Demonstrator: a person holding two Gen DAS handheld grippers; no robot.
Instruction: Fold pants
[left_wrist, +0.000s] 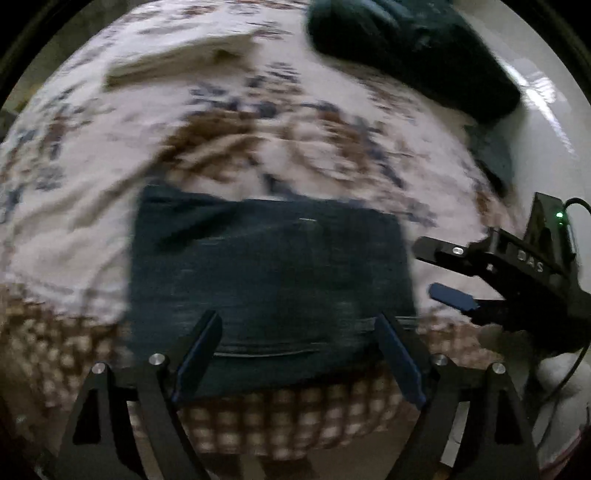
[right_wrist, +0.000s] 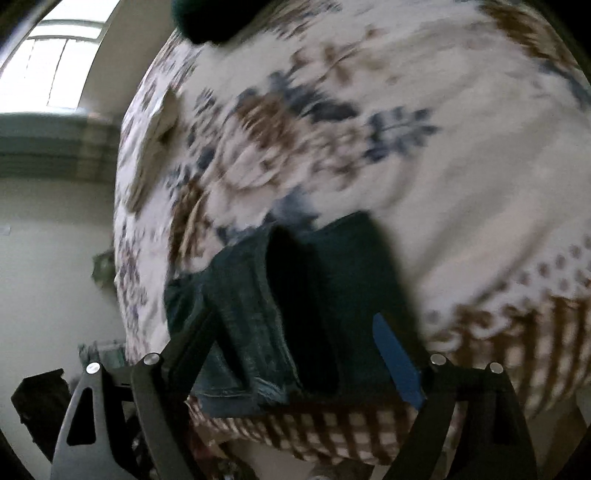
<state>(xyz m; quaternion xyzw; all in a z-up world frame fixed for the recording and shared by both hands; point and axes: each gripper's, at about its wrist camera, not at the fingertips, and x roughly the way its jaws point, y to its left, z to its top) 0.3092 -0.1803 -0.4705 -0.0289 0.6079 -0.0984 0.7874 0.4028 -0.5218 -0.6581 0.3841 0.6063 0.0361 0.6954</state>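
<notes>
1. In the left wrist view we are looking over the left gripper (left_wrist: 295, 354), its jaws standing wide with nothing between them. The pants (left_wrist: 269, 280), dark denim, are lying as a compact folded block on the bedspread (left_wrist: 92, 192), at the near edge of the bed. The right gripper (left_wrist: 443, 273) is hovering just beside the pants' right edge, its jaws apart and empty.

2. We are judging the pants as heavy and fairly stiff for cloth, not slippery or fragile; we would be taking hold at a thick folded edge or the waistband, through all layers, so the stack is not sliding apart.

3. In the right wrist view we are seeing the pants (right_wrist: 325, 295) side-on, layers stacked, one end gaping open. The right gripper (right_wrist: 295, 354) is framing them, wide and not touching that we can tell.

4. The bedspread (right_wrist: 461, 166) is soft, floral, rumpled. A dark bundle (left_wrist: 406, 48) is lying far beyond the pants; a window (right_wrist: 48, 66) is showing at left.
</notes>
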